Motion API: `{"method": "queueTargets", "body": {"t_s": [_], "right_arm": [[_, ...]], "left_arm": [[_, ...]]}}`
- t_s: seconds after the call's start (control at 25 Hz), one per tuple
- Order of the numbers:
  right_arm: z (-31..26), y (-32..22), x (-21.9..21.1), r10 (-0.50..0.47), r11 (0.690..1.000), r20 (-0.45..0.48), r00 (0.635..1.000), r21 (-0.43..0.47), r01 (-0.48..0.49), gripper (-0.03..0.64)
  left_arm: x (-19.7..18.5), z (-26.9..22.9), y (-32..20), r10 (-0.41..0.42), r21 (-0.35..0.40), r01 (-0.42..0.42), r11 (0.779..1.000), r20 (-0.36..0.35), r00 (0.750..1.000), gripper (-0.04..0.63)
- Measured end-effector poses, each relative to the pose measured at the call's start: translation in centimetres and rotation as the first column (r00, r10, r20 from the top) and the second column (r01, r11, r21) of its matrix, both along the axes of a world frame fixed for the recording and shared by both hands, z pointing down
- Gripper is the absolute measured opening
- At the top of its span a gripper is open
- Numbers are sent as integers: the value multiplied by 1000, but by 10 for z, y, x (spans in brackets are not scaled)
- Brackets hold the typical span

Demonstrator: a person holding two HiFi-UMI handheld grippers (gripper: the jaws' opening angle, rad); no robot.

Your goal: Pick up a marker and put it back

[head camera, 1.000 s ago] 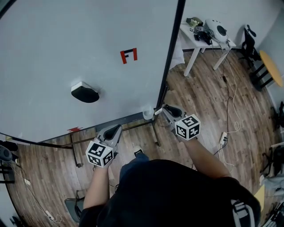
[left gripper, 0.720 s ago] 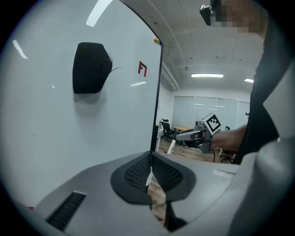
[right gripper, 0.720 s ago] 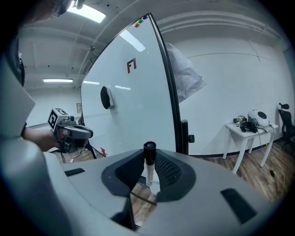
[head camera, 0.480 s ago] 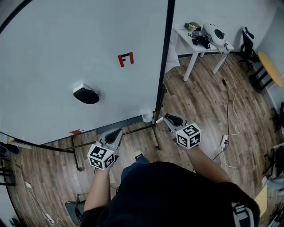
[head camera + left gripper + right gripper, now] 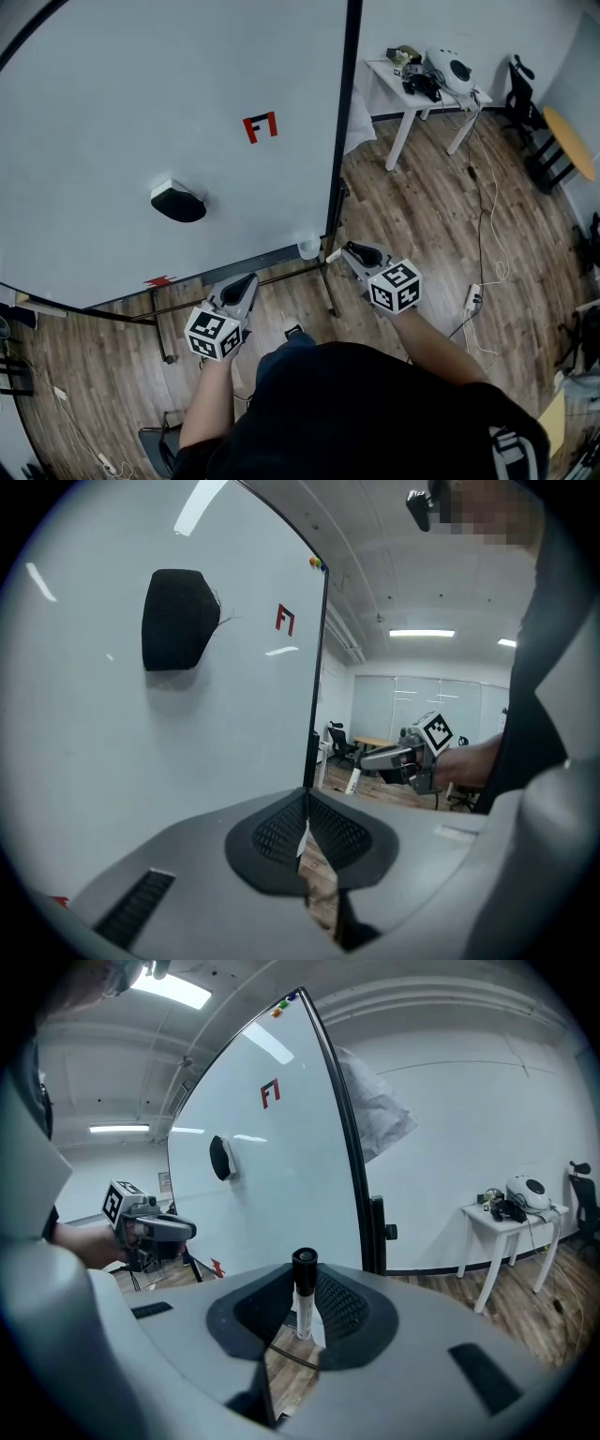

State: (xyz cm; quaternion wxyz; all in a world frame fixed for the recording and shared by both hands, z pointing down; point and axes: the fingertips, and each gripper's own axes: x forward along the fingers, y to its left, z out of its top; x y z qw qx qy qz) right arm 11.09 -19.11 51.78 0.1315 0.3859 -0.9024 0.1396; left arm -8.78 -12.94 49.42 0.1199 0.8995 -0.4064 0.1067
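Note:
A white marker (image 5: 302,1303) with a black cap stands upright between the pads of my right gripper (image 5: 300,1333), which is shut on it. In the head view the right gripper (image 5: 350,250) hangs just right of the whiteboard's (image 5: 141,112) lower right corner. The marker's (image 5: 333,255) end pokes out toward a small white cup (image 5: 308,247) on the board's ledge. My left gripper (image 5: 244,281) is below the board's bottom edge, shut with nothing in it (image 5: 305,829). A black eraser (image 5: 178,202) sticks to the board.
A red mark (image 5: 260,126) is on the board above the eraser. The board's black frame post (image 5: 341,122) runs down to the stand's legs on the wooden floor. A white table (image 5: 422,94) with gear stands at the back right. Cables (image 5: 487,234) trail on the floor.
Both grippers have drawn back slightly from the board's lower edge. The right gripper keeps the marker; the left stays shut.

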Motion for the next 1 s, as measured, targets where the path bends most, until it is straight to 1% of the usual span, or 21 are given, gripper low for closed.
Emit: {"method": "queueTargets", "body": {"t_s": [0.2, 0.52, 0.8, 1.0], "right_arm": [[5, -11, -5, -3, 1000, -4, 1000, -1, 3, 64], [20, -44, -25, -14, 1000, -25, 1000, 1, 14, 64], [55, -66, -47, -24, 999, -65, 998, -35, 22, 64], [86, -81, -58, -28, 999, -95, 995, -40, 25, 64]], "left_arm": [[-3, 3, -5, -2, -6, 2, 1000, 1, 1000, 18], [-15, 8, -18, -16, -19, 16, 1000, 1, 1000, 17], [-28, 13, -27, -30, -37, 30, 999, 6, 1000, 17], [-34, 19, -35, -31, -50, 31, 998, 5, 1000, 18]]}}
